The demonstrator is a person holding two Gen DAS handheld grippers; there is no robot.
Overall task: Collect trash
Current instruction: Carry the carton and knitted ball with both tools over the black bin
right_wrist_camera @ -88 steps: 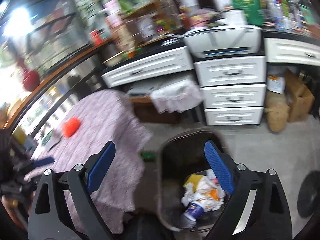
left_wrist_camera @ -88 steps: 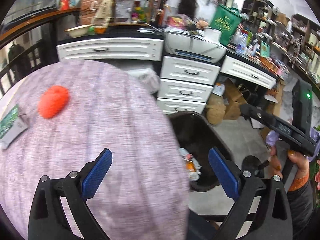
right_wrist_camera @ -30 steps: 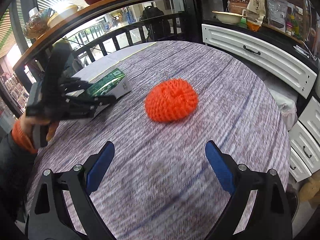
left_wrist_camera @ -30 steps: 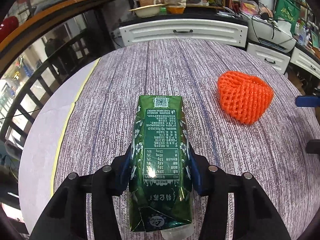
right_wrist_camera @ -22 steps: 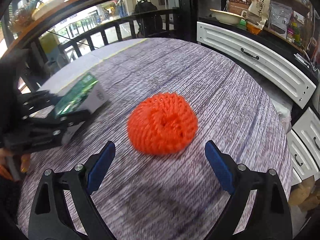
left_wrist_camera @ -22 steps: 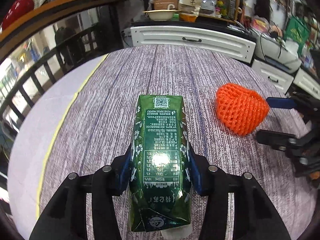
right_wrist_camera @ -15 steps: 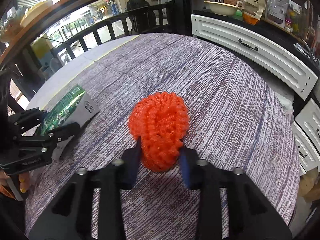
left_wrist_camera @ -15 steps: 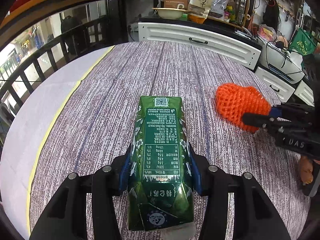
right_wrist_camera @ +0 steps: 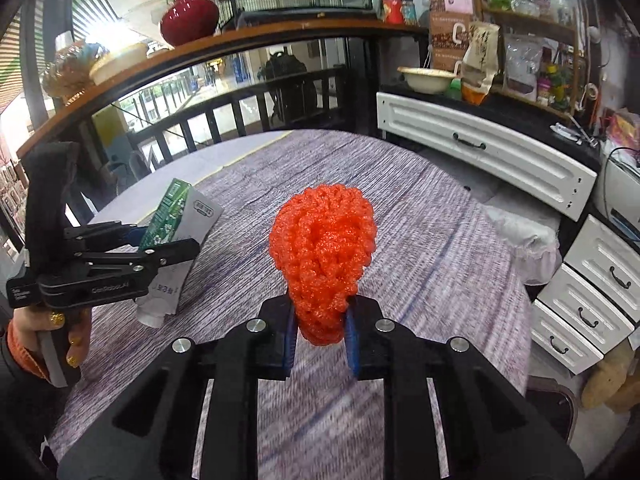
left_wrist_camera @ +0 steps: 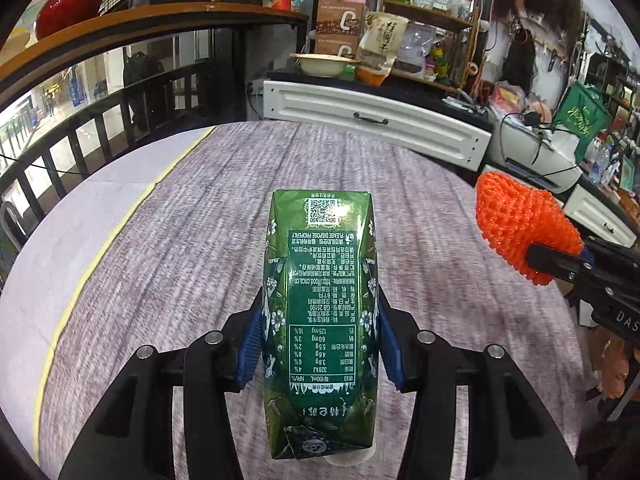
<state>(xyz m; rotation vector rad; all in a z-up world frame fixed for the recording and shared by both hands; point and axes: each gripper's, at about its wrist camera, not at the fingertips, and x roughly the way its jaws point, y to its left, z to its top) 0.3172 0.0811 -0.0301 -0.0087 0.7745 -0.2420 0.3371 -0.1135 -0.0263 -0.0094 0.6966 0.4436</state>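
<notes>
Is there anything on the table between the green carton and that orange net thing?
Nothing: in the left wrist view only bare tablecloth shows between the green carton and the orange foam net.

the left gripper (left_wrist_camera: 320,344) clamps a green drink carton (left_wrist_camera: 322,312) by its two long sides, blue pads (left_wrist_camera: 250,350) pressed in, the carton running straight out ahead between the fingers with its printed label up. ahead and to the right, the right gripper (left_wrist_camera: 560,266) closes on an orange foam net (left_wrist_camera: 520,224), squashing it. the purple-grey tablecloth (left_wrist_camera: 192,248) spreads beneath both.
</notes>
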